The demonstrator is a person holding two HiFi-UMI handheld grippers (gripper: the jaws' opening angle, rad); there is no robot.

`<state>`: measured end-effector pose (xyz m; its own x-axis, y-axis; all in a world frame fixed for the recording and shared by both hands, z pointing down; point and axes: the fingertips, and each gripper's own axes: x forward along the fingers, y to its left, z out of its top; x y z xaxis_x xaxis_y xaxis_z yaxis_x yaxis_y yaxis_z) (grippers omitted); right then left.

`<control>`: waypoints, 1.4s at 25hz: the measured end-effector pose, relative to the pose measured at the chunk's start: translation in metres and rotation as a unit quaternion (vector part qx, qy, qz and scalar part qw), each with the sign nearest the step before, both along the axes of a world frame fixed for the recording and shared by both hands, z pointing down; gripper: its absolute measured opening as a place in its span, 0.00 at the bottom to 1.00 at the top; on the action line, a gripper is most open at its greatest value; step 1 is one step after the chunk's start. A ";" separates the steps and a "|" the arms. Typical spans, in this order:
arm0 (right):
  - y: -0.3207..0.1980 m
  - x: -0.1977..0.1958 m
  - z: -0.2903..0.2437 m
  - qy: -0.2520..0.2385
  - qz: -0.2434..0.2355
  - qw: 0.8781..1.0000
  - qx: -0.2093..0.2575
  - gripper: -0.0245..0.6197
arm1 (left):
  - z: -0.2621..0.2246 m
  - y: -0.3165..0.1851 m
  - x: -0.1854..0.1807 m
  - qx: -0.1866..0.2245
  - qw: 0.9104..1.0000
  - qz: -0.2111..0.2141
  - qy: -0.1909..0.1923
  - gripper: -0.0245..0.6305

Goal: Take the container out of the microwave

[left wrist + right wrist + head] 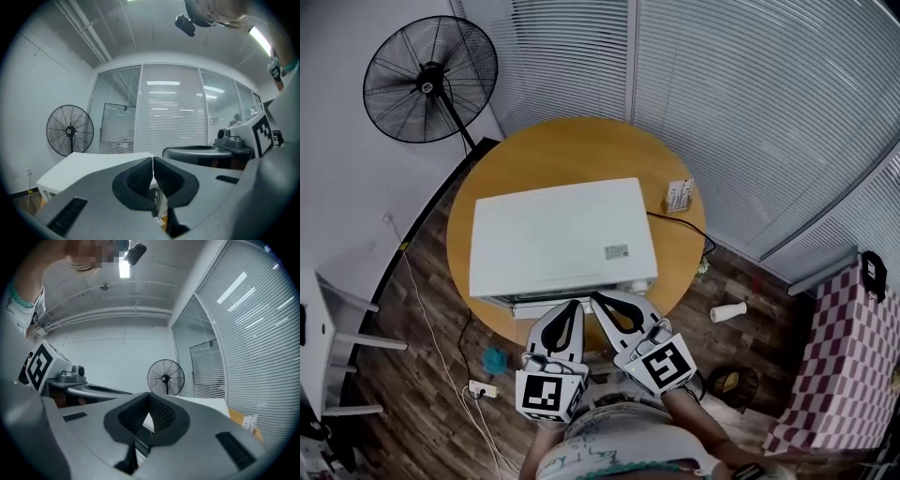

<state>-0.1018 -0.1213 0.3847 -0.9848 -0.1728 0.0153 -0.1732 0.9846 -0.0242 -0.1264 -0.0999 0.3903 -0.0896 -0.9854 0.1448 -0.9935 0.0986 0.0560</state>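
A white microwave [558, 234] sits on a round wooden table [572, 150], seen from above; its front face is hidden from the head view and no container shows in any view. My left gripper [573, 306] is at the microwave's front edge with its jaws shut and nothing between them [153, 164]. My right gripper [598, 300] is just beside it, tips almost touching the left one's, and its pads meet at the tip with nothing held [149, 397]. The microwave's white top [84, 166] lies right ahead of the left jaws, and also beyond the right jaws [206, 404].
A small box [679, 195] lies on the table to the right of the microwave. A black standing fan [429, 80] is at the back left. On the floor are a white cup [729, 312] and a power strip [483, 389]. A checkered cloth [844, 366] is at the right.
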 end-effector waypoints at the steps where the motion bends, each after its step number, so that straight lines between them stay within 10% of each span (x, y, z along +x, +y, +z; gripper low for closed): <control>1: -0.001 -0.003 -0.001 -0.002 0.005 1.000 -0.002 0.03 | 0.000 0.000 -0.003 0.000 1.000 0.004 0.000 0.06; 35: -0.008 -0.018 0.009 0.016 0.129 0.991 -0.017 0.03 | 0.050 -0.001 -0.026 -0.051 0.991 0.124 0.018 0.06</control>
